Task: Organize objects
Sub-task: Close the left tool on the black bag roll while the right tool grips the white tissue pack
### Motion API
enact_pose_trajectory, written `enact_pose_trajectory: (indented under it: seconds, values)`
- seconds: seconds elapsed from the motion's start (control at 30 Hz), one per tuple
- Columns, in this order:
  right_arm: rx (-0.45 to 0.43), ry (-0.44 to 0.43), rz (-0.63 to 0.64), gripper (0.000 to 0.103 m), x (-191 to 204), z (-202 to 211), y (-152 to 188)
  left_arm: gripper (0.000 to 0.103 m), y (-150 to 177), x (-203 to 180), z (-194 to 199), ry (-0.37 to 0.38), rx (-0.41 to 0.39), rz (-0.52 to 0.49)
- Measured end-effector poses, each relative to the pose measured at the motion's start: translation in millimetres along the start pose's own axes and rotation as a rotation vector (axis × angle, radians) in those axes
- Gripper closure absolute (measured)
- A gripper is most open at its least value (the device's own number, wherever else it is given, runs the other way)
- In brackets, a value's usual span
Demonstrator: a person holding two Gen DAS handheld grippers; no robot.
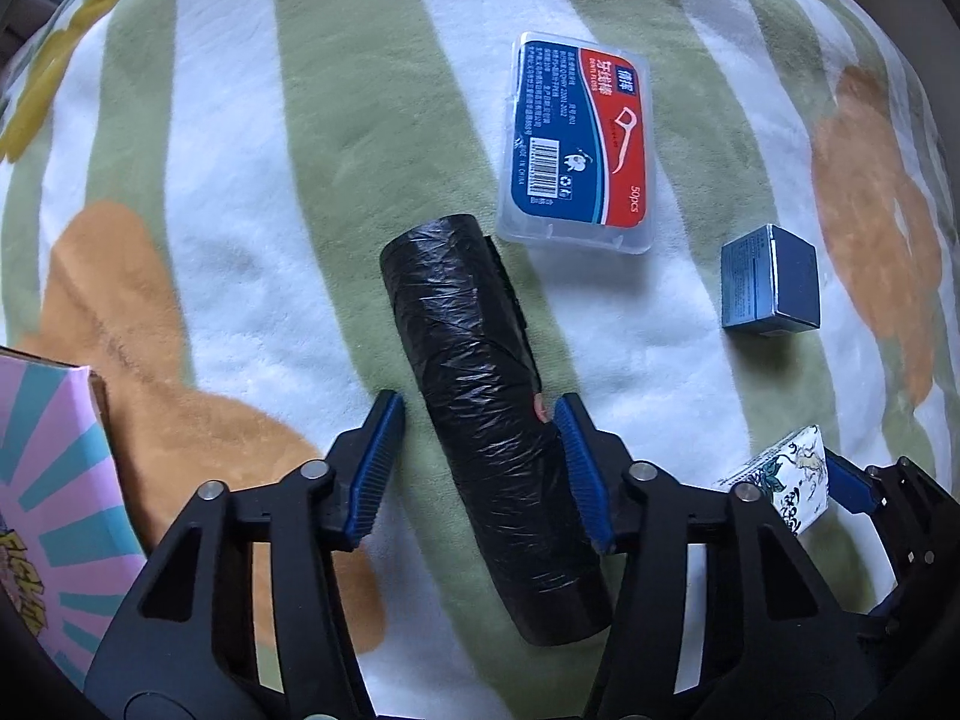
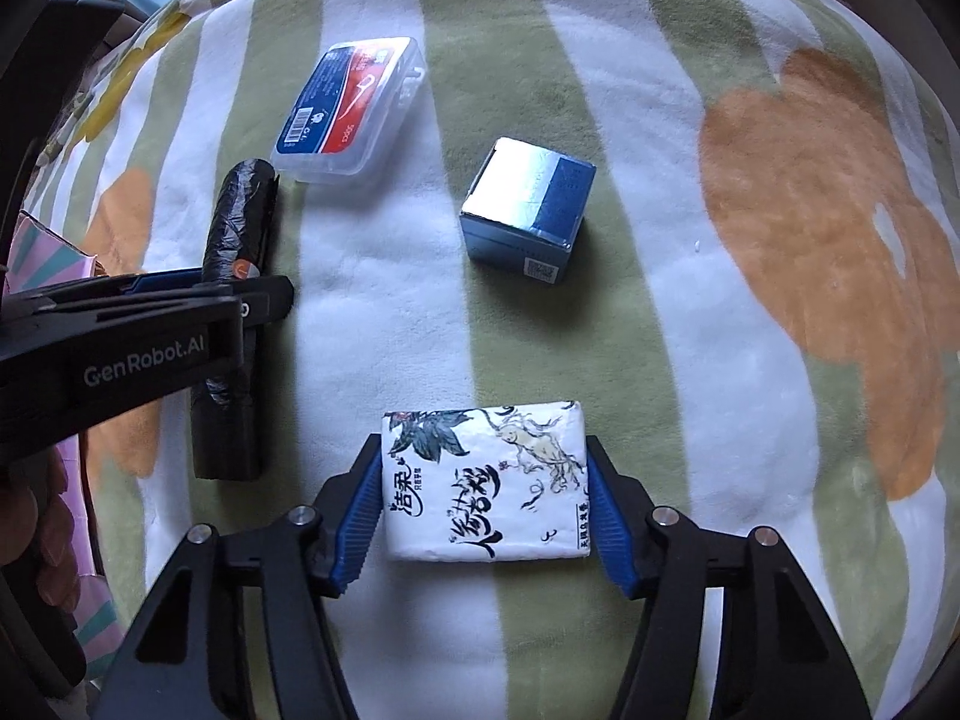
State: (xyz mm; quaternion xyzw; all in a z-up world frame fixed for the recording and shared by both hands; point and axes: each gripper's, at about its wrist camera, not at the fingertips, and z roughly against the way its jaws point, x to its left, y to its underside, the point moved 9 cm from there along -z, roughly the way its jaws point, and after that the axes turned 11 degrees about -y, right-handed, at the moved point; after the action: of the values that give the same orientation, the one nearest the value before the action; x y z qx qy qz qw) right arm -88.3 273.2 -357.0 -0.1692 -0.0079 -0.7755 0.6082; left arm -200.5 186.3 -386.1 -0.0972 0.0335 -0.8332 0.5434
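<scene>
A black roll of bin bags [image 1: 480, 396] lies on the striped blanket between the fingers of my left gripper [image 1: 477, 414]. The jaws are open: the right pad touches the roll and the left pad stands apart. The roll also shows in the right wrist view [image 2: 237, 276], under the left gripper's arm [image 2: 120, 324]. My right gripper [image 2: 485, 483] straddles a white tissue pack [image 2: 486, 480] with ink drawings. Its pads stand at both sides of the pack, touching or nearly so. The pack's corner shows in the left wrist view [image 1: 780, 474].
A clear floss-pick box [image 1: 579, 141] with a red and blue label lies beyond the roll, also in the right wrist view [image 2: 351, 108]. A small blue carton [image 1: 774, 285] [image 2: 528, 219] sits to the right. A pink and teal box [image 1: 54, 510] stands at the left edge.
</scene>
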Motion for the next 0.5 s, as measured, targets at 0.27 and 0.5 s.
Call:
enact_pose_trajectory:
  seconds: [0.27,0.5]
  values:
    - [-0.006,-0.009,-0.011,0.045,-5.5,9.8,2.0,0.068,-2.0,6.5,5.4,0.024,-0.009,0.025]
    - [-0.024,-0.013,-0.018,0.045,-7.0,34.0,3.4,0.069,-3.8,17.7,20.8,0.027,-0.032,0.042]
